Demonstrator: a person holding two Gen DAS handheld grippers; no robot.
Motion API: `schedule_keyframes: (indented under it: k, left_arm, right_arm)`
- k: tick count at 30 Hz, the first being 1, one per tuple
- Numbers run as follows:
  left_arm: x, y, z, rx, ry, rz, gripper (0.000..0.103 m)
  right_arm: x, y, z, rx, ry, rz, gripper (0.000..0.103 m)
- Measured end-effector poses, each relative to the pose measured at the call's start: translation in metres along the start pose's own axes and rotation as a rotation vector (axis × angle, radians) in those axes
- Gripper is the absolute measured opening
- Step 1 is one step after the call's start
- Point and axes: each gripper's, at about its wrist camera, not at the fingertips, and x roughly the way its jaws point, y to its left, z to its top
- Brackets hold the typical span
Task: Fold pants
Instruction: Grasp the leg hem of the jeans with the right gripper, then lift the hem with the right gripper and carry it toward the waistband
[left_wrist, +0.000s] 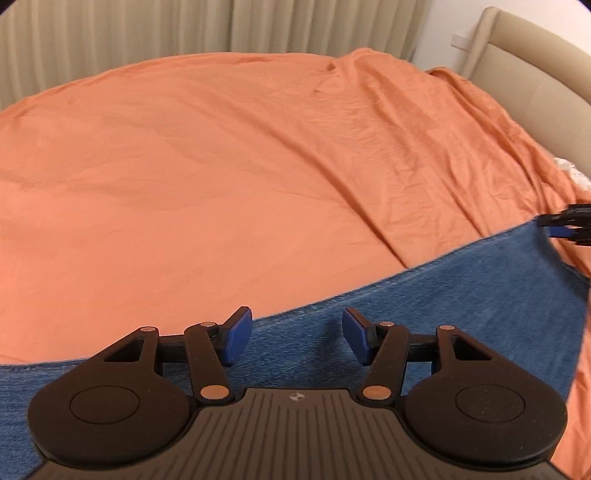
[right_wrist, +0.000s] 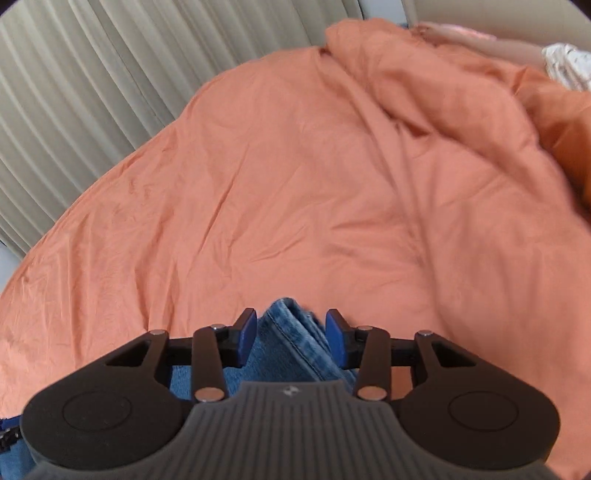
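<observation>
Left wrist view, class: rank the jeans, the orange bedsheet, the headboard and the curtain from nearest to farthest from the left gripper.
1. Jeans: directly under the left gripper, stretching to the right.
2. Orange bedsheet: just beyond the jeans, filling the middle.
3. Headboard: upper right, past the sheet.
4. Curtain: along the top. Headboard and curtain are too close to call.

The pants (left_wrist: 461, 295) were blue denim, coarse and matt. The bed sheet (left_wrist: 221, 166) was creased, matt orange cloth. The left gripper (left_wrist: 297, 334) was matt black plastic, with copper-coloured metal pivots. The curtain (right_wrist: 92, 92) was pleated beige fabric.
</observation>
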Motion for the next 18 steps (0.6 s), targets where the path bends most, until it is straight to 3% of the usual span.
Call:
schedule_keyframes:
  k: [2, 5, 10, 13, 15, 18]
  left_arm:
    - [0.001, -0.002, 0.001, 0.015, 0.001, -0.031, 0.066]
    - [0.005, -0.007, 0.002, 0.023, 0.003, -0.074, 0.066]
    - [0.007, -0.020, 0.001, 0.042, -0.005, -0.109, 0.066]
    - [0.005, -0.031, -0.003, 0.082, -0.004, -0.095, 0.064]
    - [0.003, -0.036, -0.004, 0.098, 0.002, -0.098, 0.062]
    - [-0.002, -0.043, -0.006, 0.117, -0.005, -0.061, 0.061]
  right_arm:
    - [0.008, 0.007, 0.000, -0.073, 0.012, -0.108, 0.000]
    - [0.008, 0.001, 0.003, -0.076, -0.037, -0.259, 0.000]
    - [-0.020, -0.024, 0.002, 0.031, -0.038, -0.160, 0.000]
    - [-0.050, -0.027, -0.011, 0.061, -0.016, -0.081, 0.007]
    - [-0.071, -0.030, -0.024, 0.097, -0.007, -0.031, 0.024]
    - [-0.099, -0.031, -0.051, 0.169, -0.007, 0.028, 0.039]
